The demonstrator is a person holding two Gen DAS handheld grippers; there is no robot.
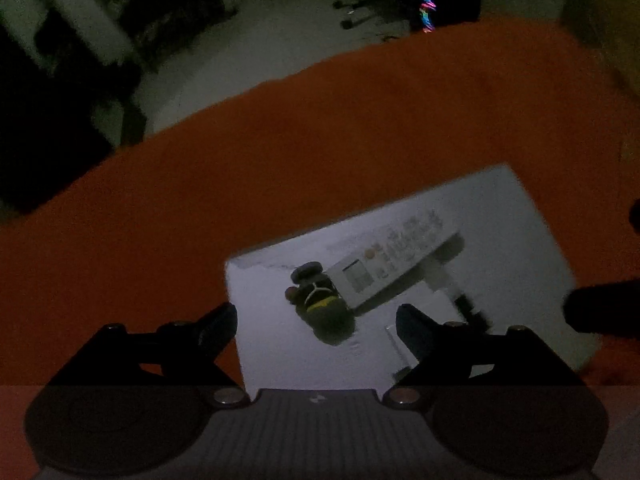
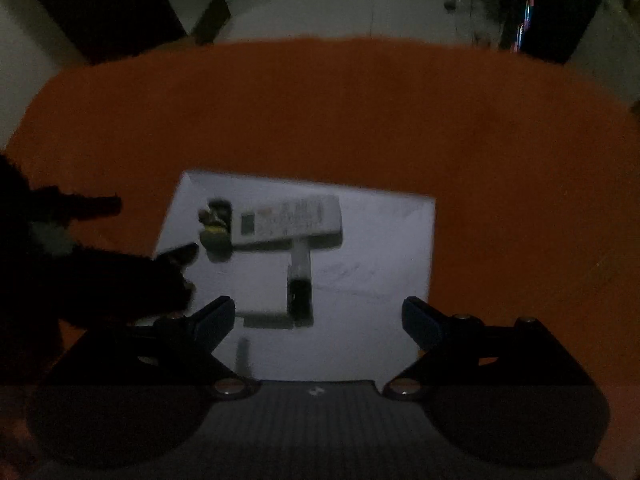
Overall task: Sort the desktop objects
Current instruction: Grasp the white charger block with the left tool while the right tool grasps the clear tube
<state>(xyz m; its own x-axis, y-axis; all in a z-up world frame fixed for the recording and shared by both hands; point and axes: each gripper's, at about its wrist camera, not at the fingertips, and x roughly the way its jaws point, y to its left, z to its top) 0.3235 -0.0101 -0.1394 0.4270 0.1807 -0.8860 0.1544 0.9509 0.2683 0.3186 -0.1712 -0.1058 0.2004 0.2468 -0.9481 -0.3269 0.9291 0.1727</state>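
A white sheet [image 1: 520, 220] lies on the orange tablecloth [image 1: 280, 140] in dim light. On it rest a white remote-like device [image 1: 392, 264], a small dark toy car with a yellow stripe [image 1: 320, 304] and a black-capped marker [image 1: 468, 308]. My left gripper [image 1: 318, 326] hangs open above the sheet's near edge, with the toy car just beyond its fingertips. My right gripper [image 2: 318, 316] is open too, over the same sheet [image 2: 380, 248]. Ahead of it lie the marker [image 2: 300, 280], a small white block [image 2: 266, 320], the device [image 2: 292, 220] and the toy car [image 2: 216, 228]. Nothing is held.
The orange cloth [image 2: 360, 112] spreads wide around the sheet and ends at a far edge. Beyond it are a pale floor [image 1: 260, 52] and dark furniture. A finger [image 1: 600, 312] of the right gripper shows at the left wrist view's right edge. The left gripper's fingers [image 2: 92, 204] reach in from the left.
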